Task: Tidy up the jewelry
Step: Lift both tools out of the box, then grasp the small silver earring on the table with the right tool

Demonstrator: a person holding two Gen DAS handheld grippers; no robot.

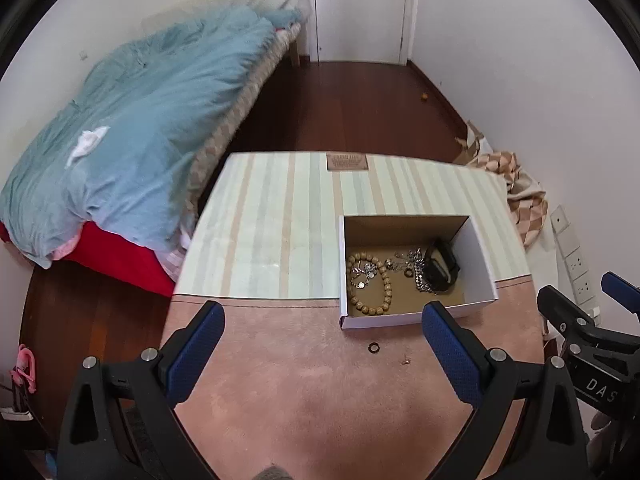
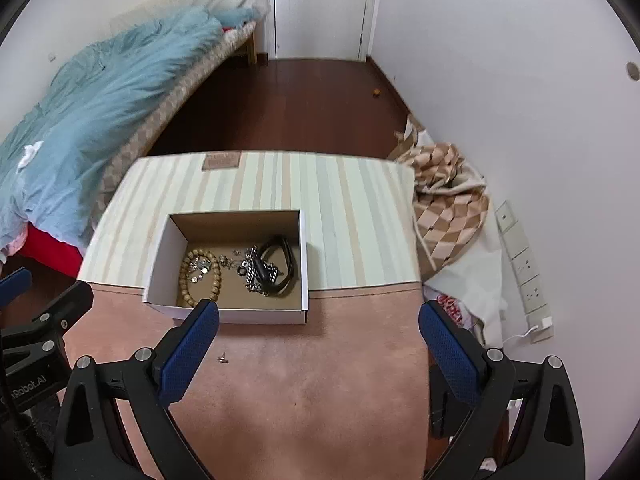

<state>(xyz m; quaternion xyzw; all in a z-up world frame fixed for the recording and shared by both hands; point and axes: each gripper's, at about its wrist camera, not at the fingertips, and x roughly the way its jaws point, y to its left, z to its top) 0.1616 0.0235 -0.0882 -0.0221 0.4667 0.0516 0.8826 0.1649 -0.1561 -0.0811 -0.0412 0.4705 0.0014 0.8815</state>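
Note:
A white cardboard box (image 1: pixel 482 270) (image 2: pixel 160 264) stands on the table and holds a wooden bead bracelet (image 1: pixel 386 292) (image 2: pixel 188 280), silver chains (image 1: pixel 420 272) (image 2: pixel 254 270) and a black watch (image 1: pixel 442 266) (image 2: pixel 286 258). A dark ring (image 1: pixel 373 347) and a small earring (image 1: pixel 406 360) (image 2: pixel 222 358) lie on the pink mat in front of the box. My left gripper (image 1: pixel 322 350) is open and empty above the mat. My right gripper (image 2: pixel 318 350) is open and empty, right of the box front. Each gripper shows at the edge of the other's view.
The table has a striped cover (image 1: pixel 272 216) at the back and a pink mat (image 1: pixel 312 400) at the front. A bed with a blue duvet (image 1: pixel 132 120) stands left. A checkered cloth (image 2: pixel 448 208) lies right, by wall sockets (image 2: pixel 524 264).

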